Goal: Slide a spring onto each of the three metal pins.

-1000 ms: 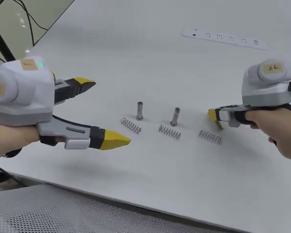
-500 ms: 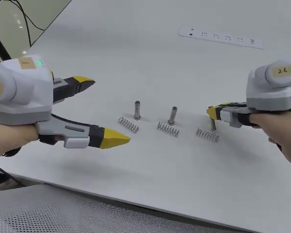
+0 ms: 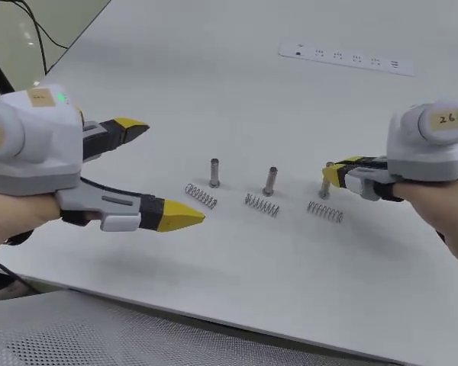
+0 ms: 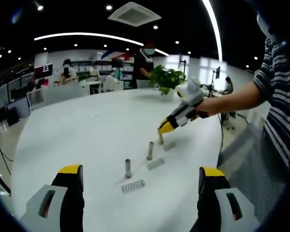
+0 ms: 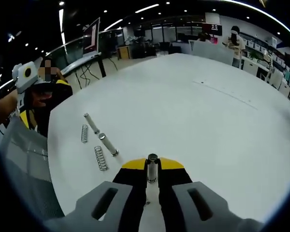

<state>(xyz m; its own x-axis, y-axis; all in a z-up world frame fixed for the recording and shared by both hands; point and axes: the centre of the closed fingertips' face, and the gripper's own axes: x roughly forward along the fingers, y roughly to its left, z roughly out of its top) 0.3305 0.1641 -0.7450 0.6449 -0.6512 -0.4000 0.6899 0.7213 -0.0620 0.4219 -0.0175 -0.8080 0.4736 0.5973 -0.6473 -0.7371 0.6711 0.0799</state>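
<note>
Right claw [image 3: 332,174] was pinching the end pin [image 5: 152,166] just right of the middle pin [image 3: 270,180]; left claw [image 3: 164,174] sat spread wide, well left of it, over the worktop [image 3: 214,76].

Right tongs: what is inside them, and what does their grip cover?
A metal pin is clamped between the right tongs, its top end showing with nothing on it. In the right gripper view the jaws cover its lower part.
</note>
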